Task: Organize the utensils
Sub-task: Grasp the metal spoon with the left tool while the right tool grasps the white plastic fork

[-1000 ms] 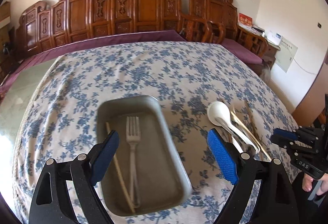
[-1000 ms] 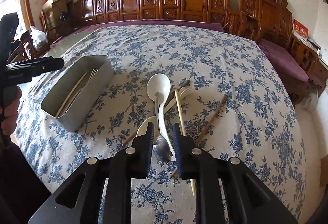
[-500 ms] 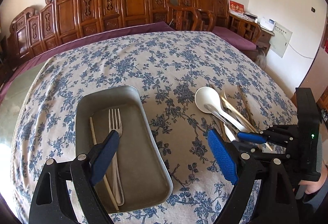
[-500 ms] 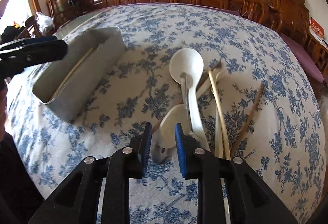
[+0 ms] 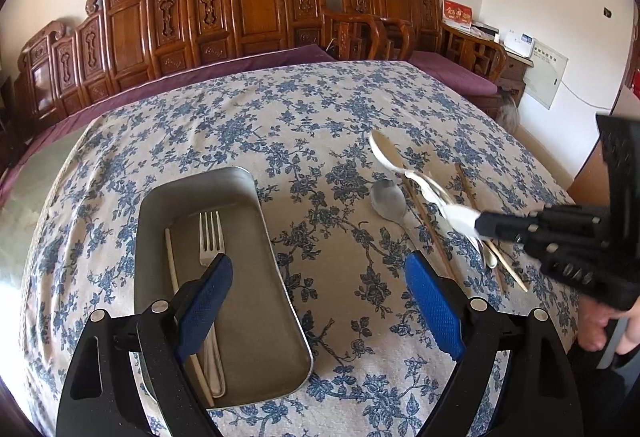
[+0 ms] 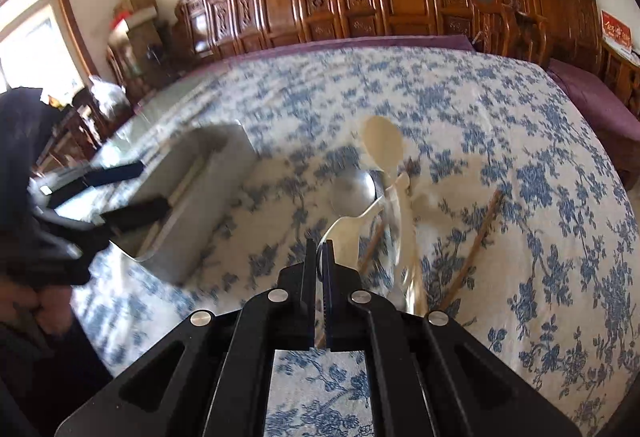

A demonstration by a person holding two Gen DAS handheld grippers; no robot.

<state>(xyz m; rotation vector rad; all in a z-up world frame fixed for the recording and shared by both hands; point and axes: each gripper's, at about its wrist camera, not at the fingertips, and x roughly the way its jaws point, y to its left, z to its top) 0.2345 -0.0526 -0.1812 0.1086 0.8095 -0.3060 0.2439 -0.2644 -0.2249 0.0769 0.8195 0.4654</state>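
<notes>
A metal tray [image 5: 280, 277] holds a fork [image 5: 211, 237] and a pale chopstick [image 5: 171, 261]. My left gripper [image 5: 320, 301] hovers open over the tray's near end, nothing between its blue pads. To the right lie a second white spoon [image 5: 382, 153], a metal spoon [image 5: 388, 199] and several chopsticks [image 5: 428, 225]. My right gripper [image 6: 320, 257] is closing down on the edge of a white spoon [image 6: 352, 229], pinched between its jaws. From the left wrist, the right gripper [image 5: 480, 223] grips that white spoon [image 5: 460, 217] just above the pile. The right wrist view is blurred.
A blue-flowered cloth [image 5: 304, 125] covers the table. Carved wooden chairs [image 5: 256, 5] line the far wall, with a purple cushion [image 5: 452, 73] at the back right. The tray [image 6: 224, 173] and my left gripper [image 6: 152, 189] show at the left of the right wrist view. A hand [image 5: 600, 325] holds the right gripper.
My right gripper's jaws went from a narrow gap to shut on the white spoon and swung left. The metal spoon's bowl now lies uncovered. My left gripper drifted slightly, still open.
</notes>
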